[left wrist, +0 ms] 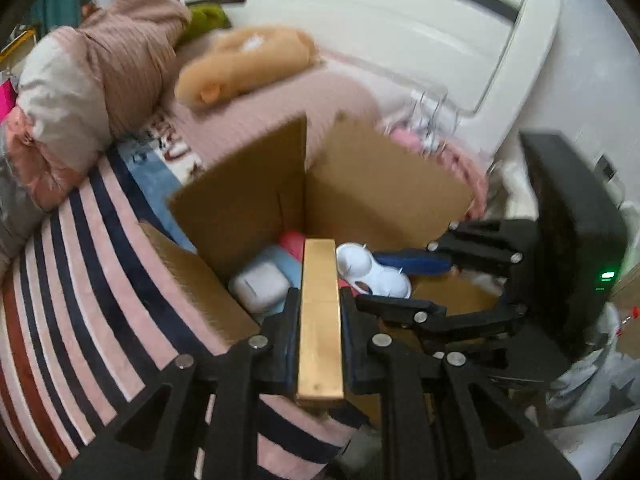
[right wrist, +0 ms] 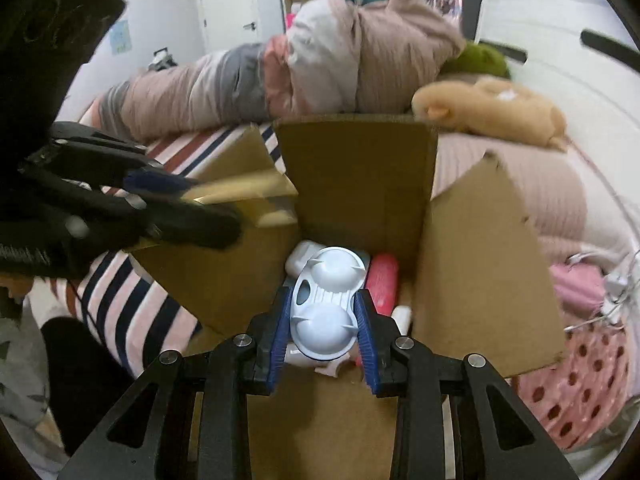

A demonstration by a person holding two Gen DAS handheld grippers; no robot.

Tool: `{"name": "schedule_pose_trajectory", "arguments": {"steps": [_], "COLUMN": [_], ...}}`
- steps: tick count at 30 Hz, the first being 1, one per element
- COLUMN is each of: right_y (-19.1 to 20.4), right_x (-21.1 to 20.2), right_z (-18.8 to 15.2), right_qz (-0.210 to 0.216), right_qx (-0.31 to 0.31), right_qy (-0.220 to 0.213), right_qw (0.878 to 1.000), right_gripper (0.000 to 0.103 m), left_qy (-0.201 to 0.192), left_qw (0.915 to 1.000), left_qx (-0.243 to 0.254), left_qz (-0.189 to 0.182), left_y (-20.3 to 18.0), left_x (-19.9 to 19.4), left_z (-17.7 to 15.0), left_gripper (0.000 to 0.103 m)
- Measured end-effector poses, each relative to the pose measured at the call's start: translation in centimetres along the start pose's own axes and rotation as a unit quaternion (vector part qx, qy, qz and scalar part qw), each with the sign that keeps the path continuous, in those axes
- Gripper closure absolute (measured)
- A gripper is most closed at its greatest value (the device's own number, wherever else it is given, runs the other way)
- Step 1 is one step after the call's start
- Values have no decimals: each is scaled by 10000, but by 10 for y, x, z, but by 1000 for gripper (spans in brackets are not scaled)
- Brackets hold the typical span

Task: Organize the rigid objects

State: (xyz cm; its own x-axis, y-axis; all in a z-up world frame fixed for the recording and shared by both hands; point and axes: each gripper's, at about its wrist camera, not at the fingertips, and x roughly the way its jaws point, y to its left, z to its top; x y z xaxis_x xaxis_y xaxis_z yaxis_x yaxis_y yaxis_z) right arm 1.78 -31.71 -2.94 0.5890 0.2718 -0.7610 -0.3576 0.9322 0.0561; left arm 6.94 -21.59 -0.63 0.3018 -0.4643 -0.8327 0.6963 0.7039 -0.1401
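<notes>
An open cardboard box [left wrist: 360, 184] stands on the bed with its flaps up; it also shows in the right wrist view [right wrist: 360, 184]. My left gripper [left wrist: 320, 300] is shut on a long gold rectangular box [left wrist: 320, 320] and holds it over the near edge of the cardboard box. My right gripper [right wrist: 324, 320] is shut on a pale blue plastic tray with two domes [right wrist: 326, 300] and holds it over the box opening. Inside the box lie a white case [left wrist: 260, 286], a pink item [right wrist: 384, 284] and other small things. The right gripper also shows in the left wrist view [left wrist: 400, 276].
A striped pink, navy and red blanket [left wrist: 92, 280] covers the bed beside the box. Rolled bedding [right wrist: 320, 60] and a tan plush toy [right wrist: 492, 112] lie behind it. A white headboard [left wrist: 400, 32] is beyond. A polka-dot cloth [right wrist: 576, 392] lies at right.
</notes>
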Motion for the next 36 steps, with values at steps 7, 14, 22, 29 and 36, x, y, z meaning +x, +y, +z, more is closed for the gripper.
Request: {"name": "schedule_pose_trajectory", "arguments": {"steps": [7,14,22,29,36], "right_y": [-9,-3,1,11,12], "right_x": [16,3,-39,-74,-74], "right_z": [6,3,23,44,46], "right_qz": [72,63,404,506,843], "right_qx": [-89,-68,-263,-696,-630], "right_qy": [118,51,-752,-1650,-2130], "right_qw": [9999,9999,9960,9825,9714], "right_gripper": [75,61,17,0,0], "left_qy": [100,-244,-1380,-2137,-2325], "left_qw": [9998,9991,9817,9418,9177], "left_qx": [91,-16,-718,-1658,-2237], "left_qz": [173,343,1102,1997,2319], "left_y": [-11,-1,22,51,78], "left_x": [10,-11,-79,-120,-128], "left_z": [8,3,-21,-60,-92], "left_gripper": [72,42,12,1,1]}}
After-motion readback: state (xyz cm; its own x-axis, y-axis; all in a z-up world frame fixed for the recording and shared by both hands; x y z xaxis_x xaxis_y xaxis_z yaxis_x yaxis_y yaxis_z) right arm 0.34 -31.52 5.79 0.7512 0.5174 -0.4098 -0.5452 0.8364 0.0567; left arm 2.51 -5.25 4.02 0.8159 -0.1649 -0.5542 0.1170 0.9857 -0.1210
